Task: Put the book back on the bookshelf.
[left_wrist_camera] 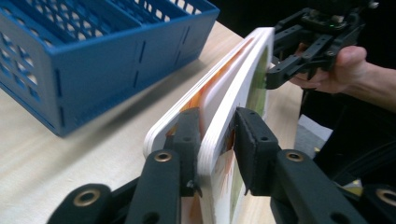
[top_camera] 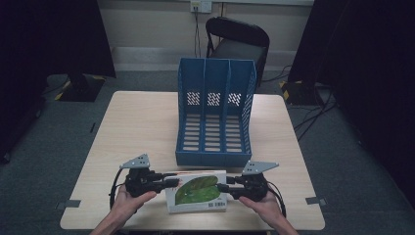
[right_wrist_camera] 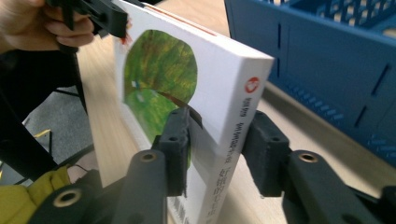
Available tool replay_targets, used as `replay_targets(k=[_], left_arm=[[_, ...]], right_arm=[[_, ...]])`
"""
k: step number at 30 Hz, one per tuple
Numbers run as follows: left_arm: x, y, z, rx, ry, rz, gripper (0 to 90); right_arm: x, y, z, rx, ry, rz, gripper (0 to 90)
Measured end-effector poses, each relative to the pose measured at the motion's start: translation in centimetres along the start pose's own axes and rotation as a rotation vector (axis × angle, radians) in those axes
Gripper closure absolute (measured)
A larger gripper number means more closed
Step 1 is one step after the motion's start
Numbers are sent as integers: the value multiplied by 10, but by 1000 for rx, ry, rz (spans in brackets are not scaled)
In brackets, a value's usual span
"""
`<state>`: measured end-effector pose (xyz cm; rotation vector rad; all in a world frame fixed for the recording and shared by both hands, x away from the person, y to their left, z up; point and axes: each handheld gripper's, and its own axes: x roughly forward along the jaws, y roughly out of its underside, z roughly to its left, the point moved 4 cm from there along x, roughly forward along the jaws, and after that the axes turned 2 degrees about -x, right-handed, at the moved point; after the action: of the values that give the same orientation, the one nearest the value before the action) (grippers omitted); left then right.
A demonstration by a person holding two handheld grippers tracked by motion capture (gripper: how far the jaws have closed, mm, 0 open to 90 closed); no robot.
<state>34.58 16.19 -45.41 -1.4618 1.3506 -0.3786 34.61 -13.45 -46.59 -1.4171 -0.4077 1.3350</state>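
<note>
A white board book (top_camera: pixel 198 191) with a green leaf on its cover is at the table's front, just before the blue file rack (top_camera: pixel 215 157). My left gripper (top_camera: pixel 171 182) grips its left edge. In the left gripper view the jaws (left_wrist_camera: pixel 217 135) are shut on the book's (left_wrist_camera: pixel 233 88) cover and some thick pages, one jaw slipped between the fanned pages. My right gripper (top_camera: pixel 222 187) is shut on the spine end; its jaws (right_wrist_camera: pixel 219 140) pinch the book (right_wrist_camera: pixel 187 65) from both faces. I cannot tell whether the book touches the table.
The blue rack (left_wrist_camera: pixel 116 60) has three compartments, lies open side up and rises at the back. It takes up the middle of the wooden table (top_camera: pixel 142 122). A black chair (top_camera: pixel 240 41) stands beyond the far edge. Cables run over the floor at right.
</note>
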Motion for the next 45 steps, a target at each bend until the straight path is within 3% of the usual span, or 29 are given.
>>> replay_targets(k=[8, 14, 24, 27, 31, 34, 36, 41, 45], left_arm=[[-5, -1, 2, -20, -4, -34, 596], [-8, -1, 2, -42, -10, -51, 485], [-18, -1, 14, -98, -12, -99, 435], [-21, -1, 17, -119, -35, -120, 392], [-23, 2, 25, -134, -68, -103, 371], [-27, 0, 29, -142, -83, -132, 343], [-28, 0, 30, -127, -104, -119, 318], [-14, 12, 32, -84, -85, 37, 268], [-3, 18, 25, -35, -68, 103, 363]], right_arm=[[-7, -4, 11, -40, -54, -32, 707], [-6, -1, 11, -23, -89, -29, 722], [-5, 0, 13, -29, -102, -24, 743], [-6, 0, 14, -36, -100, -23, 753], [-6, -1, 16, -60, -105, -20, 755], [-6, -1, 18, -76, -101, -18, 756], [-7, -1, 18, -84, -98, -12, 756], [-6, 1, 24, -137, -87, 16, 757], [0, 8, 30, -159, -83, 51, 754]])
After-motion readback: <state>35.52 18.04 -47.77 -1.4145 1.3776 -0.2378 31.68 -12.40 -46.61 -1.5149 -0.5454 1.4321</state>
